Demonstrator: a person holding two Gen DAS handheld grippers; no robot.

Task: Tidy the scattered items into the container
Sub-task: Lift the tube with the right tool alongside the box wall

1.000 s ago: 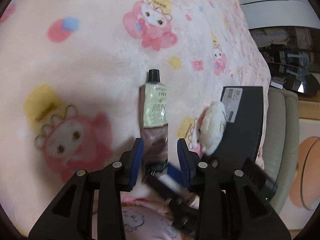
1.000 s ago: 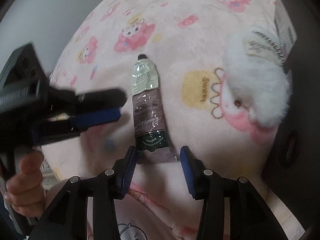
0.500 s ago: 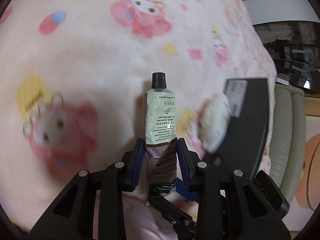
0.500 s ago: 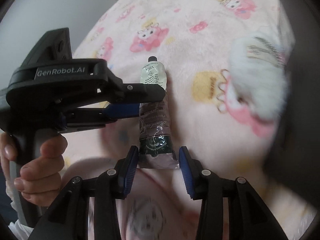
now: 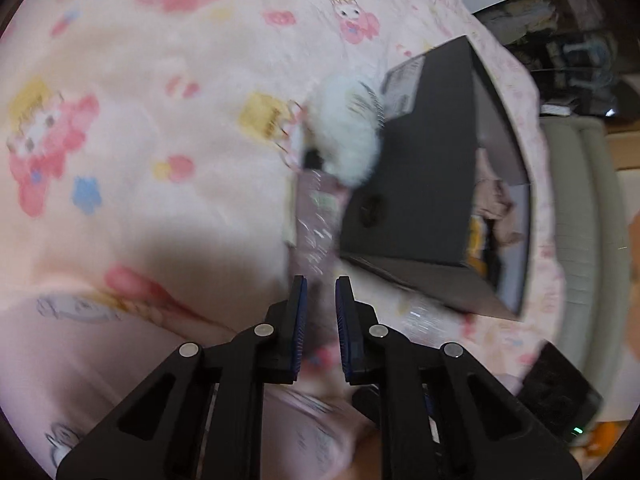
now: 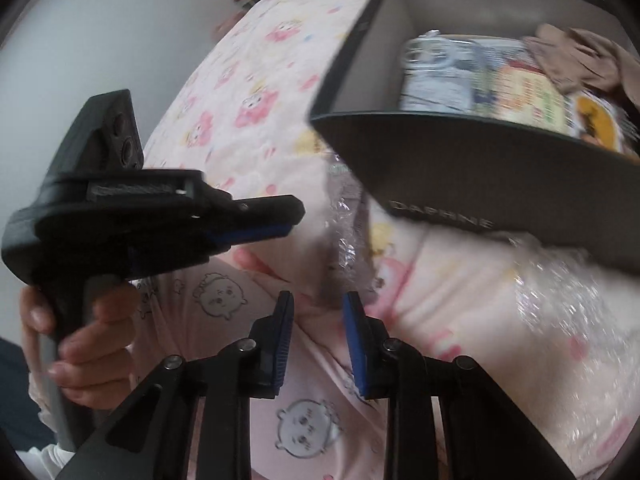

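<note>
Now the left hand-held gripper [image 5: 320,280] looks different from half a second ago. Back then its blue pads sat wide on both sides of the tube. Now the pads are almost together, with just a thin gap. The tube's flat tail is right at the tips. The picture is too blurry to show a grip, so I cannot tell if it is pinching the tube.

The tube [image 5: 316,216] lies on the pink blanket [image 5: 140,120] of the bed. Its long side runs straight away from the left hand-held gripper. The flat tail is near the tips. The cap end seems to point away, up by the fluffy white thing [image 5: 348,136]. That fluffy thing touches the side of the black box [image 5: 432,168].

Both cameras have swung toward the box since then. It looks big and close now, and its open top shows things already inside. I think the tube goes in there next.

The right hand-held gripper [image 6: 318,308] is spread a little and holds nothing. It hangs over the blanket, near the box [image 6: 440,152].
</note>
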